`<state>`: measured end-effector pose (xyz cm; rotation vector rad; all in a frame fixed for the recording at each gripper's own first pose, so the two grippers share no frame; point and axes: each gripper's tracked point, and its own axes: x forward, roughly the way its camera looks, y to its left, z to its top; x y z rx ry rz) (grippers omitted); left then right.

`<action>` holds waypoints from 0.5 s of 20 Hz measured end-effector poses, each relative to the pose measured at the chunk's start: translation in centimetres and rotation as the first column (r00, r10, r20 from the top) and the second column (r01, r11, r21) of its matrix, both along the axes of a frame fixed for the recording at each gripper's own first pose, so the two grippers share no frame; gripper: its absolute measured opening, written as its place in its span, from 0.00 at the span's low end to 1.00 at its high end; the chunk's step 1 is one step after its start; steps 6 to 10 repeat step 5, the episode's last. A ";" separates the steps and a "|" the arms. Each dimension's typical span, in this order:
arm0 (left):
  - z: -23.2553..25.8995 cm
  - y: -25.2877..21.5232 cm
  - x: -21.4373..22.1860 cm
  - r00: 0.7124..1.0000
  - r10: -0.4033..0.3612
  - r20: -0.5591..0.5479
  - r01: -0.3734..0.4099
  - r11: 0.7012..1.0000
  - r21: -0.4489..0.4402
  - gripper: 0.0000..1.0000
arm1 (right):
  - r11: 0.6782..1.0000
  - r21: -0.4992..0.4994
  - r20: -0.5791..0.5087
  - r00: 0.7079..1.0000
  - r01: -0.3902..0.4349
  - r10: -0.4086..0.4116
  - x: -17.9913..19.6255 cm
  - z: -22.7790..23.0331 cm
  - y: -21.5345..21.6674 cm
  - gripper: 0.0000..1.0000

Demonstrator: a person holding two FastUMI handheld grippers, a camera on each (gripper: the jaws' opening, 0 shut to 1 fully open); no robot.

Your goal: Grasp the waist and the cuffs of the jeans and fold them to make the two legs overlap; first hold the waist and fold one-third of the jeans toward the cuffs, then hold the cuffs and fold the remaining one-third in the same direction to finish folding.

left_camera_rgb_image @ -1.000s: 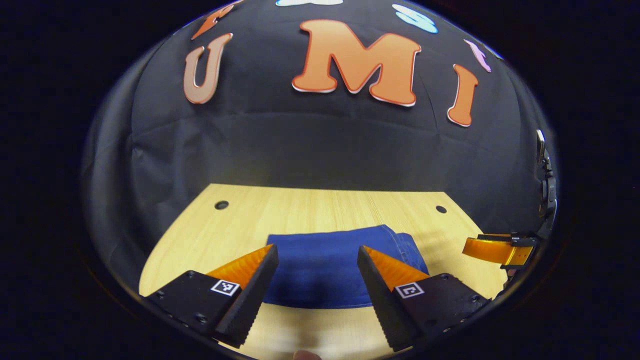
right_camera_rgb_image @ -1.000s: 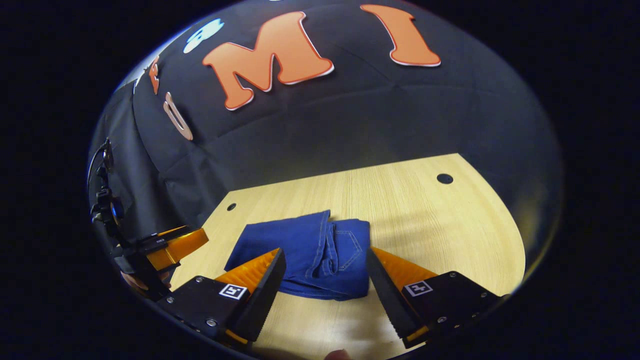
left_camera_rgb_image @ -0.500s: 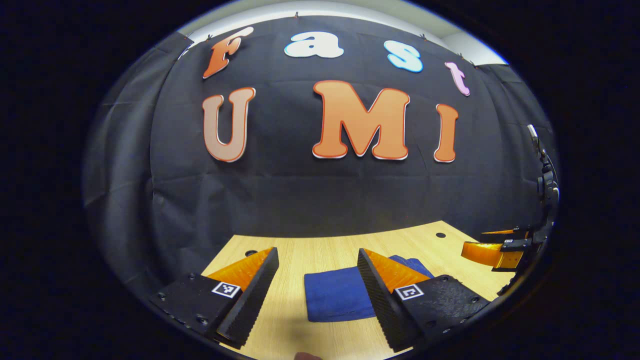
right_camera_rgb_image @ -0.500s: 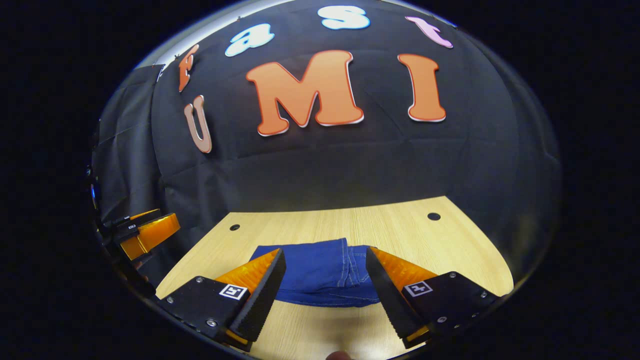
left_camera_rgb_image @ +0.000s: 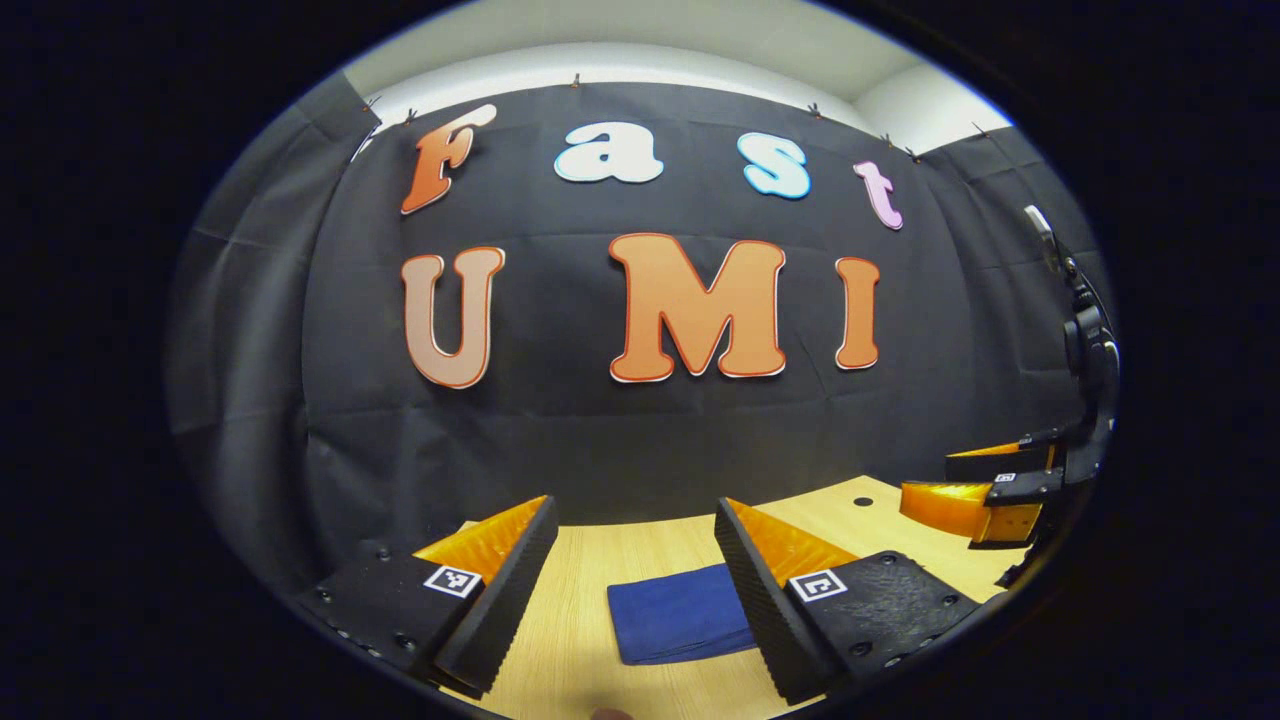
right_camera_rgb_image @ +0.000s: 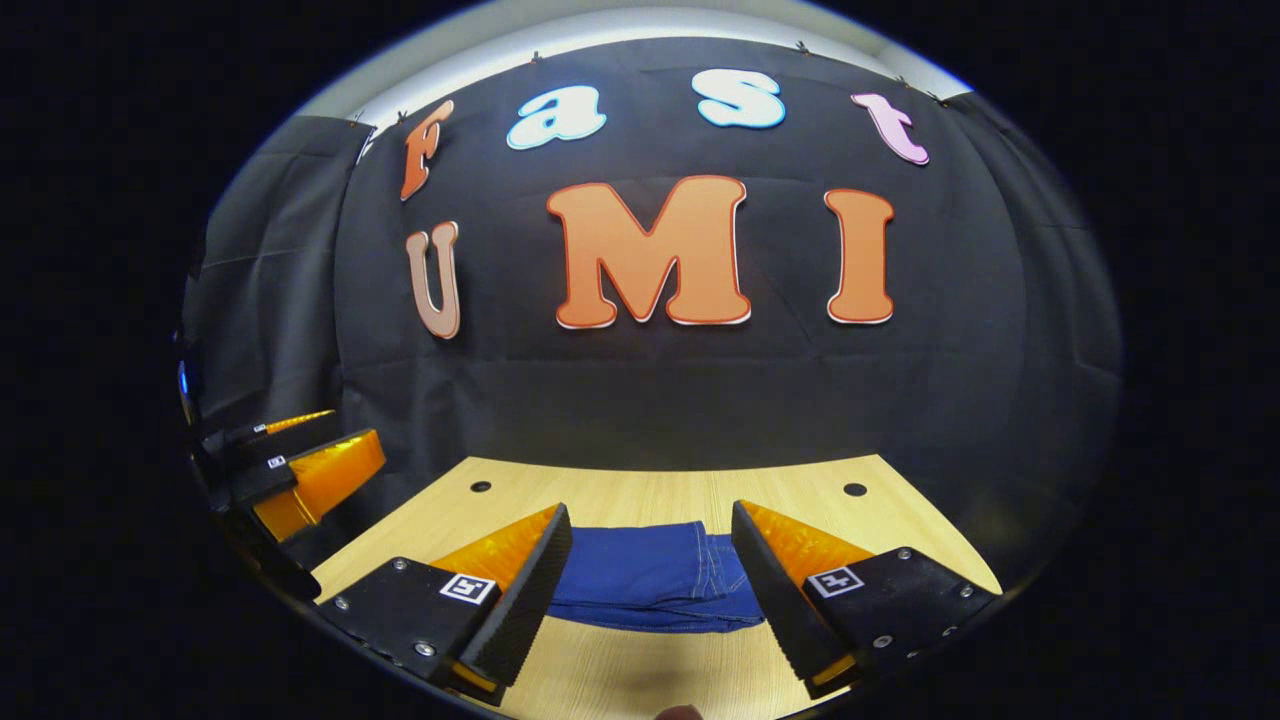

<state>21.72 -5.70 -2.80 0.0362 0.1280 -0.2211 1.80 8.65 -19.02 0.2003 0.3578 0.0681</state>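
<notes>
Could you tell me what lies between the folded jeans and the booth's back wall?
Bare wooden table between the jeans and the wall, in the right gripper view.

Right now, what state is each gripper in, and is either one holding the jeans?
Left gripper: open, holding nothing.
Right gripper: open, holding nothing.
The folded jeans lie free on the table.

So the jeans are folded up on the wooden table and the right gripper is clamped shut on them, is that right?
Not quite. The jeans lie folded on the wooden table, but the right gripper has its jaws open, holding nothing, as the right gripper view shows.
</notes>
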 end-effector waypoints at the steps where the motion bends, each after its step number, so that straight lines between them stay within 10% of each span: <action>1: 0.3 -0.4 -0.3 1.000 0.005 0.010 -0.005 1.000 0.006 0.96 | 1.000 -0.005 0.012 1.000 -0.009 0.009 -0.1 0.2 0.1 0.98; 10: -0.3 -1.6 -1.1 0.999 0.043 0.002 -0.043 0.998 0.045 0.95 | 0.999 -0.023 0.041 0.998 -0.048 0.049 0.0 0.6 -0.7 0.97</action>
